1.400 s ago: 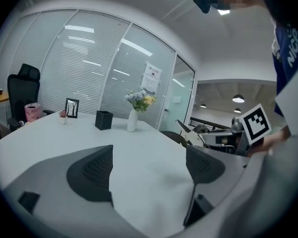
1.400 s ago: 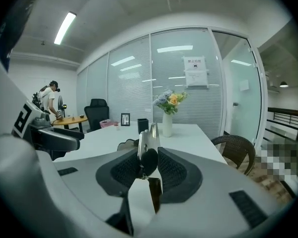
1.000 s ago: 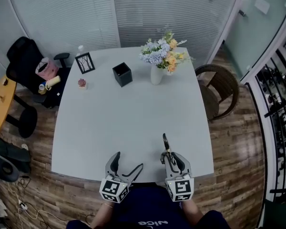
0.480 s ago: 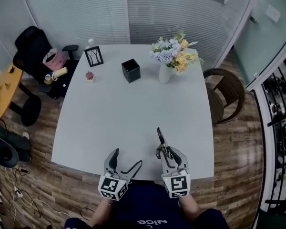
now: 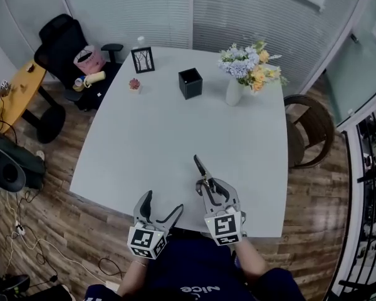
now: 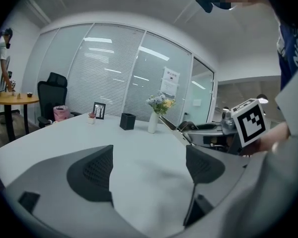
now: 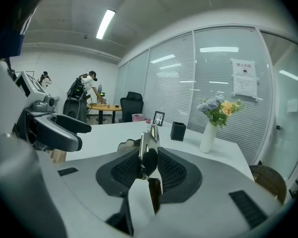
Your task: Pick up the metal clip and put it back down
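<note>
Between the pads (image 7: 125, 168) of the right gripper (image 7: 149, 161), the metal clip (image 7: 147, 142) sits pinched.

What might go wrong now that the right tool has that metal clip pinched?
The metal clip sticks out well past the pads of the right gripper, so it may twist or slip. It's held close to the table's near edge; dropped, it might bounce onto the floor.
</note>
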Demonstrator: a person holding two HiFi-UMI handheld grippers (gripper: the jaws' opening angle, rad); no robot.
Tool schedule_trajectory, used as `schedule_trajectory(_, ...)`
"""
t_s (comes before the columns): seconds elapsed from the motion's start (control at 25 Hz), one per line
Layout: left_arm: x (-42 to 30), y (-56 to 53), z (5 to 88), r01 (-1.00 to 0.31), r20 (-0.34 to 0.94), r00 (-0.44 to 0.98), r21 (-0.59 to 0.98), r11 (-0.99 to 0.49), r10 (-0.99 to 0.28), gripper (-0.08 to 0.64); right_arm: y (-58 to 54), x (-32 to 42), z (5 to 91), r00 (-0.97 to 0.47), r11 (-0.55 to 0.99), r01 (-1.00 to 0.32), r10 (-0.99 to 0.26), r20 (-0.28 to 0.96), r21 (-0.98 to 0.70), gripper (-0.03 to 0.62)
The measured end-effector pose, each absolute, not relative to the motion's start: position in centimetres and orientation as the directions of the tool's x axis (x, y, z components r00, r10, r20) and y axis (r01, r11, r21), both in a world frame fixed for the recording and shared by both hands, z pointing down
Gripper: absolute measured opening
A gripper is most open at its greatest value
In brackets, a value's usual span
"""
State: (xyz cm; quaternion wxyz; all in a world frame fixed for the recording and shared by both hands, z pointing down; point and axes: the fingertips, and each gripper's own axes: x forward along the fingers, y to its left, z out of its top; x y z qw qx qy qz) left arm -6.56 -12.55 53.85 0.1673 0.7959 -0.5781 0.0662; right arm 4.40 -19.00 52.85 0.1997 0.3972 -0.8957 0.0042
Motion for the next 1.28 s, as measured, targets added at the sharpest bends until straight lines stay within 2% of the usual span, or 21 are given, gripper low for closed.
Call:
schedule_trajectory(0.32, -10.0, -12.5, 53.8, -0.965, 0.294, 0.239, 0.178, -0.193, -0.925, 0.449, -20.5, -2.0, 54.0, -0.661, 0.771, -0.589, -0.632, 0.404, 0.242, 0.112)
schedule_trajectory(0.6, -15.9, -13.1, 54.3, -0.971, 0.321, 0.207, 0.184, -0.154, -0.924, 0.449, -23.0, -9.5, 55.8, -0.671, 0.817, -0.479, -0.576, 0.467, 0.32, 0.112)
schedule_trajectory(0.8, -20.2, -14.4, 55.0, -0.976, 0.344, 0.186, 0.172, -0.133, -0.921, 0.449, -25.2, -13.2, 58.8, -0.629, 0.831, -0.407, -0.556, 0.543, 0.38, 0.11)
schedule_trajectory(1.04, -23.2, -16.3, 55.1, -0.978, 0.347, 0.174, 0.167, -0.122, -0.921, 0.449, -28.6, -15.5, 62.3, -0.562, 0.831, -0.259, -0.544, 0.623, 0.492, 0.11)
schedule_trajectory(1.28, -25.1, -16.6, 55.8, -0.978, 0.379, 0.183, 0.167, -0.128, -0.907, 0.449, -31.2, -16.6, 65.6, -0.498, 0.825, -0.206, -0.552, 0.669, 0.526, 0.11)
